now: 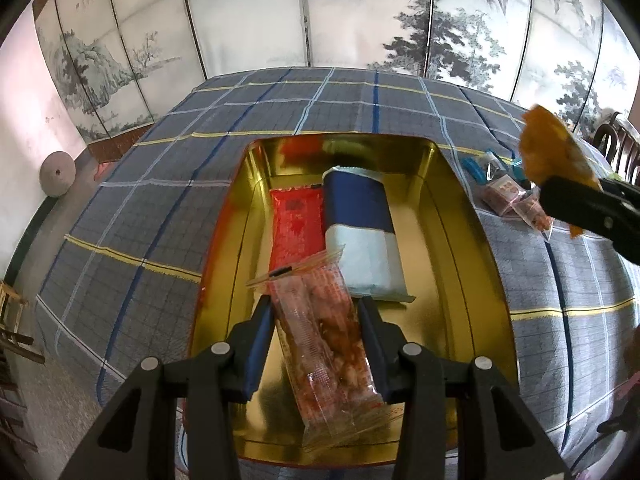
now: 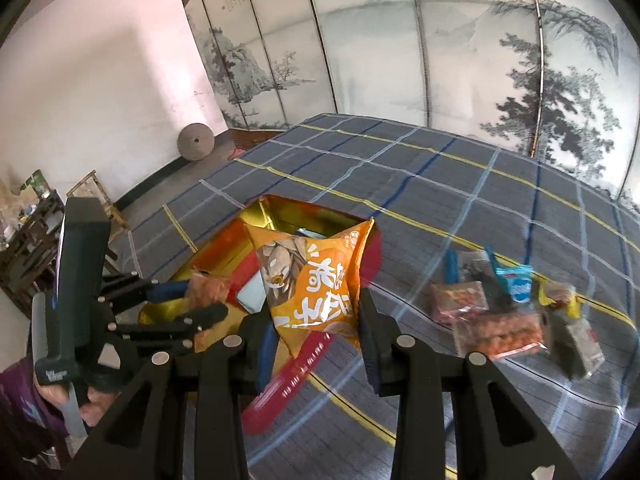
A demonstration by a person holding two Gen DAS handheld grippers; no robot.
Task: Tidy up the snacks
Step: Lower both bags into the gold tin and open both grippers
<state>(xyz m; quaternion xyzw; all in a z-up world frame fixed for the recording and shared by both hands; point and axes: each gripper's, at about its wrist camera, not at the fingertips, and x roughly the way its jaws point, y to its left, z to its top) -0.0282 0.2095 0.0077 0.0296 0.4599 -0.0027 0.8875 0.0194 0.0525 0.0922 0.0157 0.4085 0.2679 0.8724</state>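
A plaid cloth covers the table; on it sits a gold tin holding a navy-white packet at 12 o'clock and a red packet at 11; the left gripper clamps a clear snack sleeve over the tin; the right gripper grips an orange pouch; loose snacks lie at 3 o'clock.

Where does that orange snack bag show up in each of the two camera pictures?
Left wrist view: the orange snack bag is at the far right edge, pinched in the right hand-held gripper, above the cloth.
Right wrist view: it sits centre, between that gripper's fingers, in front of the tin.
Shared landmark: the gold tin with red sides.
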